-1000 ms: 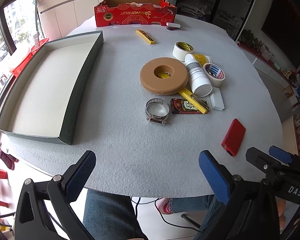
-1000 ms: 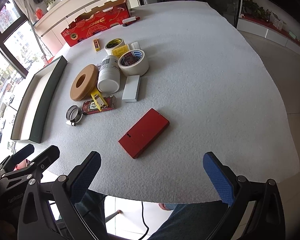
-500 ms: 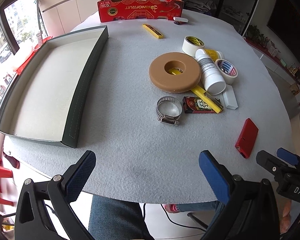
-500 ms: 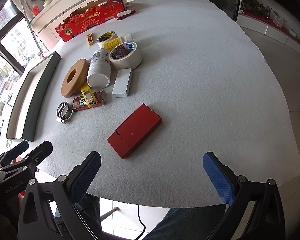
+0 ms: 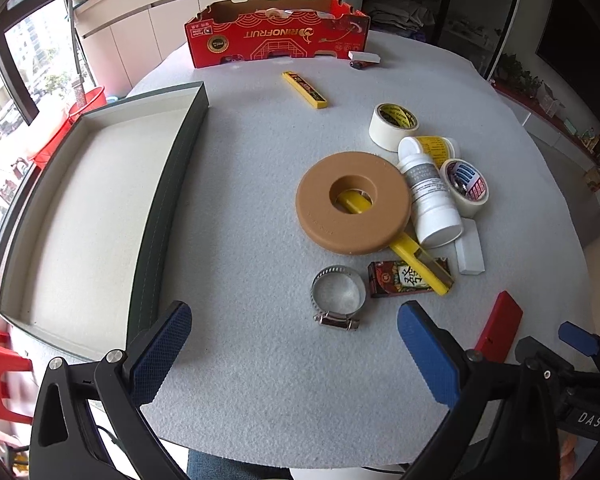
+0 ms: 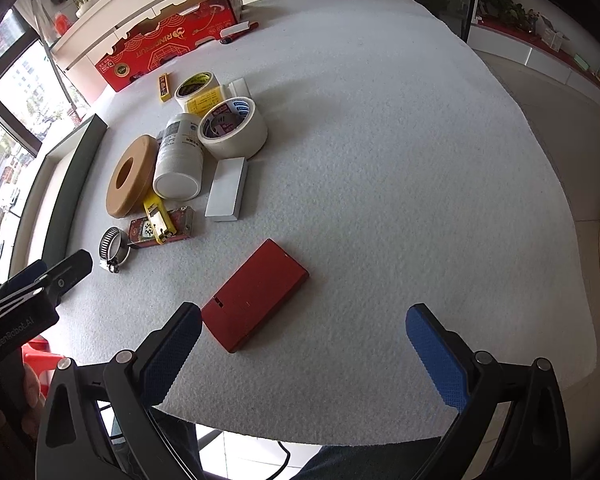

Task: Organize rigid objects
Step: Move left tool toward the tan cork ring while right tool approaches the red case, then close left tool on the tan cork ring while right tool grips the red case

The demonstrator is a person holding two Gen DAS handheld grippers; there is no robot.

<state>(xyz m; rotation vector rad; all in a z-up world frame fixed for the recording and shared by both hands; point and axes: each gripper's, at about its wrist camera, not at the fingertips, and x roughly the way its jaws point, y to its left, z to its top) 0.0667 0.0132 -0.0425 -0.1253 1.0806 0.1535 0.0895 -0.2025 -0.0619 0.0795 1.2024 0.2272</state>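
Both jaws wide, empty; only left view shows whole tray [image 5: 162,204]; right, red case [image 6: 255,295] top.

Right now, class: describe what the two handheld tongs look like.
Both the left tongs and right tongs have black plastic frames with silver screws, and two fingers faced with textured blue pads. White lettering marks the bodies.
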